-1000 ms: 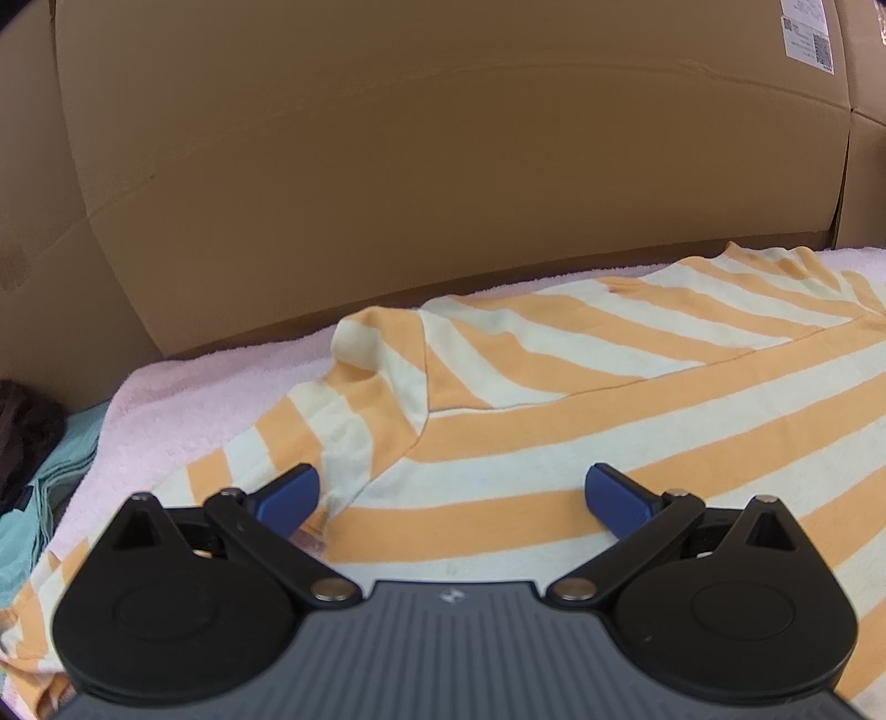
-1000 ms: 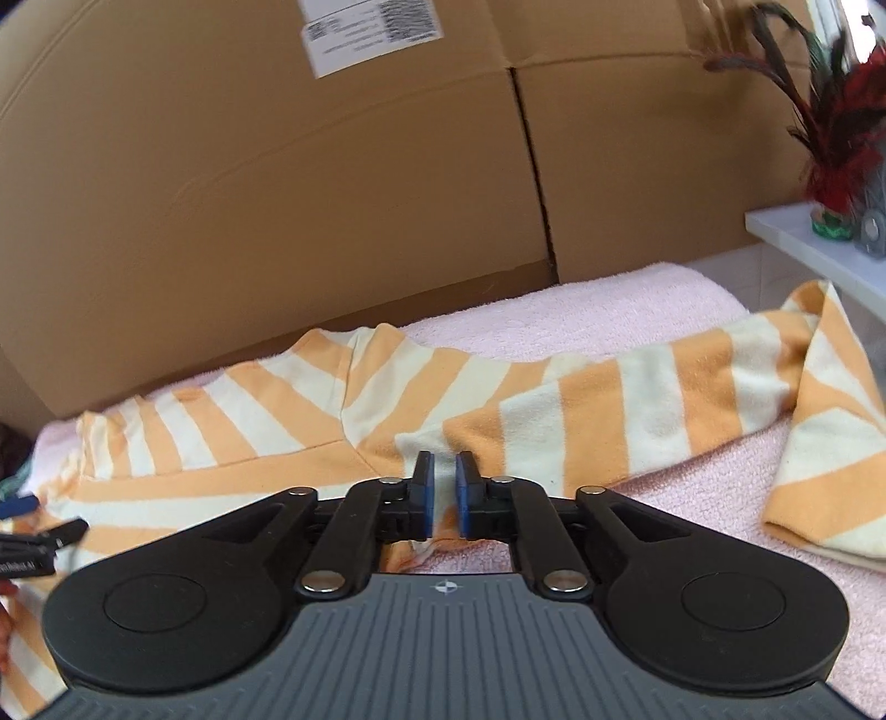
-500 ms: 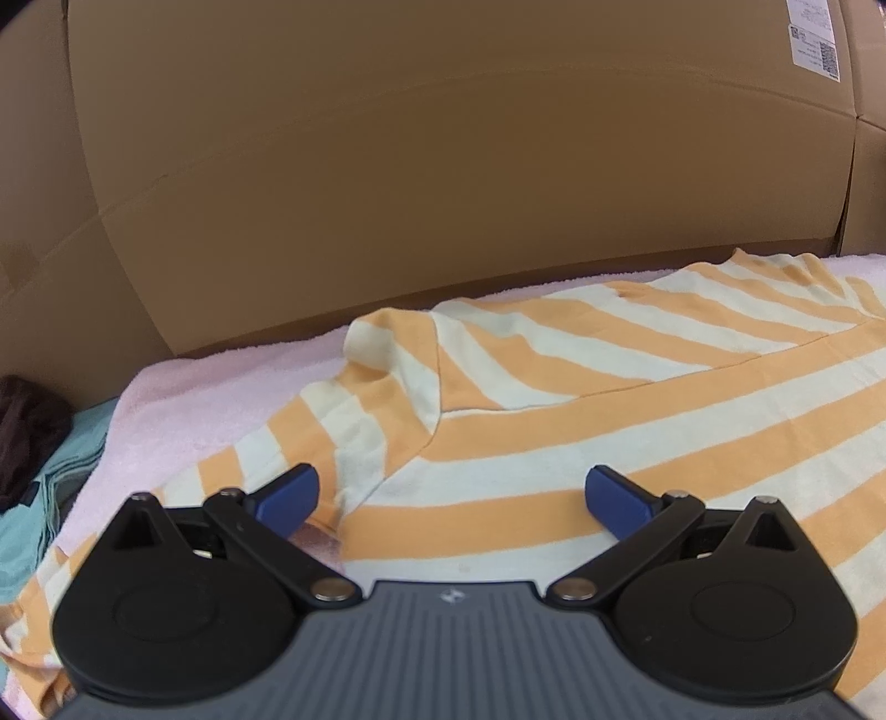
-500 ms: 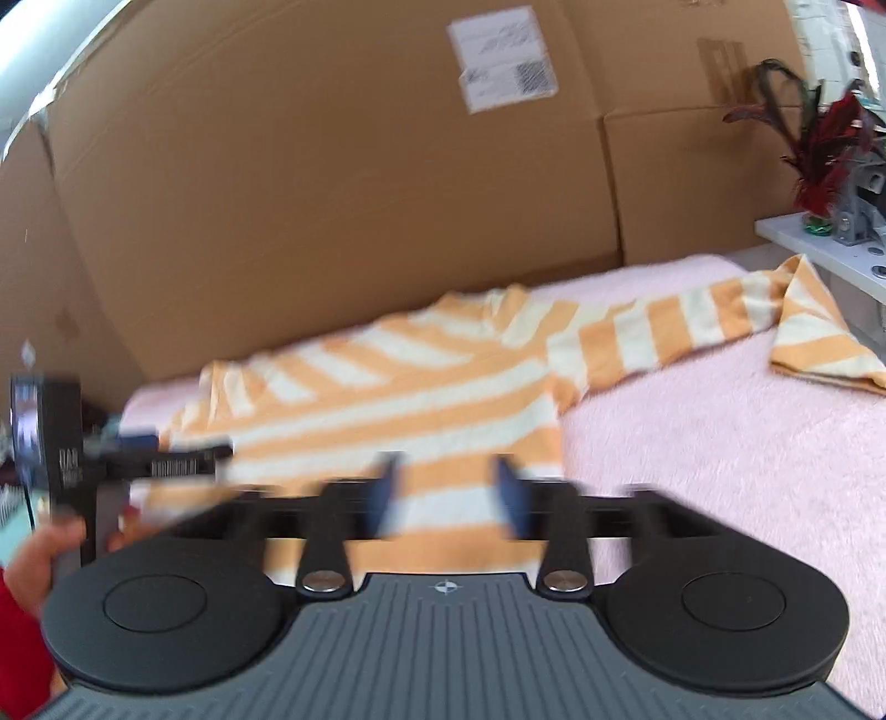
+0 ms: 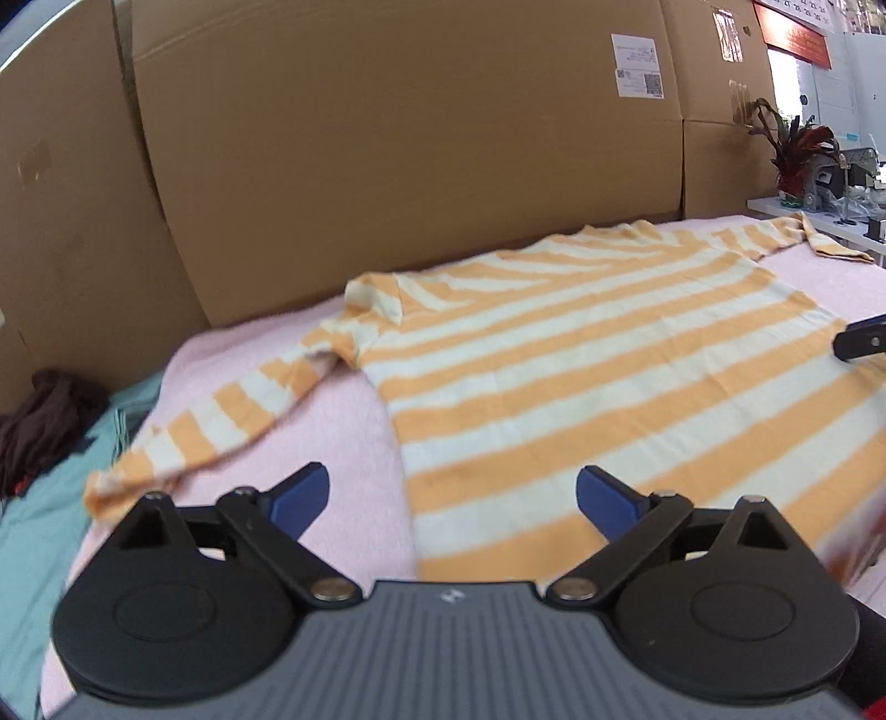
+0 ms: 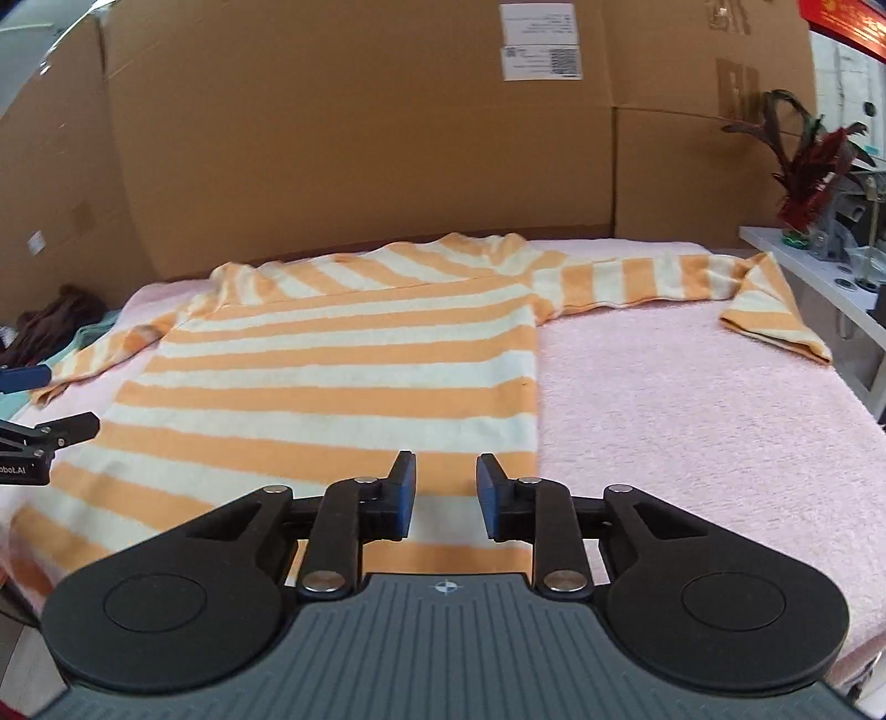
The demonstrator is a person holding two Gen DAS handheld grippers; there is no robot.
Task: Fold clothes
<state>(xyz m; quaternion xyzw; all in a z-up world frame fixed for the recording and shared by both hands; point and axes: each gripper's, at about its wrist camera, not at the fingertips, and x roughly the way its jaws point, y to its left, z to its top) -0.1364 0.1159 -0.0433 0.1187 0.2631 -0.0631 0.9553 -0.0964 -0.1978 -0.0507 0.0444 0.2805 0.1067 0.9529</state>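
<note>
Left gripper [image 5: 453, 501]: black plastic linkage arms, two blue pads spread wide, nothing between them; it hangs over the near left hem edge of the garment.
Right gripper [image 6: 446, 493]: same black build with a ribbed grey body; two blue pads stand a narrow gap apart, empty, just above the near hem.
Striped sweater [image 6: 343, 354]: one soft knit, orange and cream bands, lying flat and spread on the pink cover; body in the middle, neck toward the cardboard.
Sleeves: two; the left sleeve [image 5: 221, 412] runs out toward the left edge, slightly rumpled; the right sleeve [image 6: 664, 277] stretches sideways, its cuff end folded back in a triangle.
Pink cover [image 6: 692, 399]: one fluffy, terry-like surface under the sweater, bare on the right half.
Cardboard [image 6: 360, 138]: large brown corrugated sheets standing upright as a back wall, with one white printed label [image 6: 540, 41] in the right view.
Other cloth: one teal piece [image 5: 33, 531] and one dark brown heap [image 5: 44, 415], both off the left end of the cover.
Plant [image 6: 808, 160]: one, with red and dark leaves, on a white shelf [image 6: 814, 277] at right.
</note>
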